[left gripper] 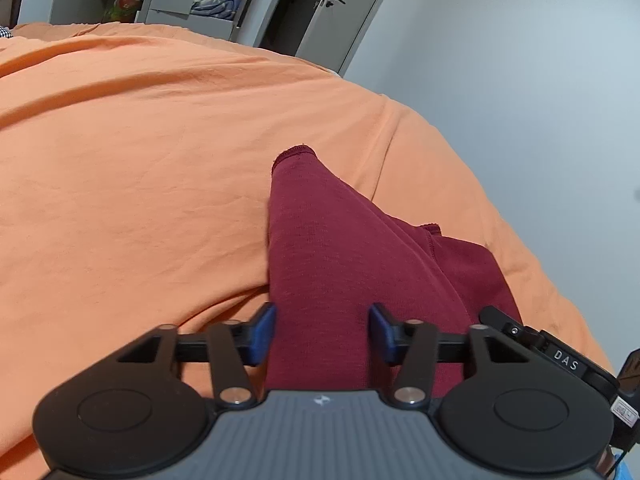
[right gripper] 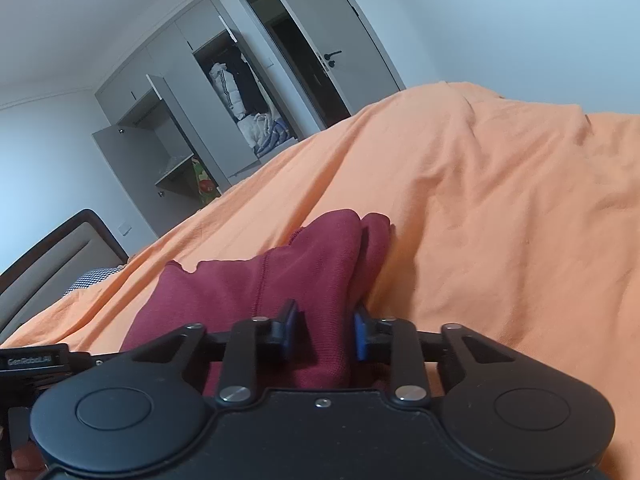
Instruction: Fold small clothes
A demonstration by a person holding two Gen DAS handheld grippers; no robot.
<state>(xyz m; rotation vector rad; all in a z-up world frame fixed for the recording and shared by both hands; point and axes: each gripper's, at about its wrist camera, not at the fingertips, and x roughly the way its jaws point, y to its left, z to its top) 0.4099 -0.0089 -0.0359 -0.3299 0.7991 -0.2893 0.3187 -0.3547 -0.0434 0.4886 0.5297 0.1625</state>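
- The dark red garment (left gripper: pixel 320 248) lies on an orange bedspread (left gripper: pixel 140 140), bunched into folds, with one hemmed cuff-like end pointing away from the left wrist camera.
- The left gripper (left gripper: pixel 322 330) sits low over the near part of the garment; its blue pads (left gripper: pixel 264 334) stand well apart on either side of a broad band of the cloth, spread and not pinching it.
- The right gripper (right gripper: pixel 325 332) is also at the garment (right gripper: pixel 256 292), with a raised fold of red cloth passing between its blue pads (right gripper: pixel 362 336); the pads flank the fold closely (whether they truly press on it cannot be told from this view).
- In the right wrist view the cloth rises in a hump ahead of the fingers, a stitched seam running down its middle.
- Part of the other gripper's black body shows at the lower right edge of the left view.
- Behind the bed stand a grey wardrobe (right gripper: pixel 180 120) with open doors, clothes inside, and a door (right gripper: pixel 352 52) with a dark handle.
- A headboard (right gripper: pixel 52 252) shows at the left of the right wrist view.
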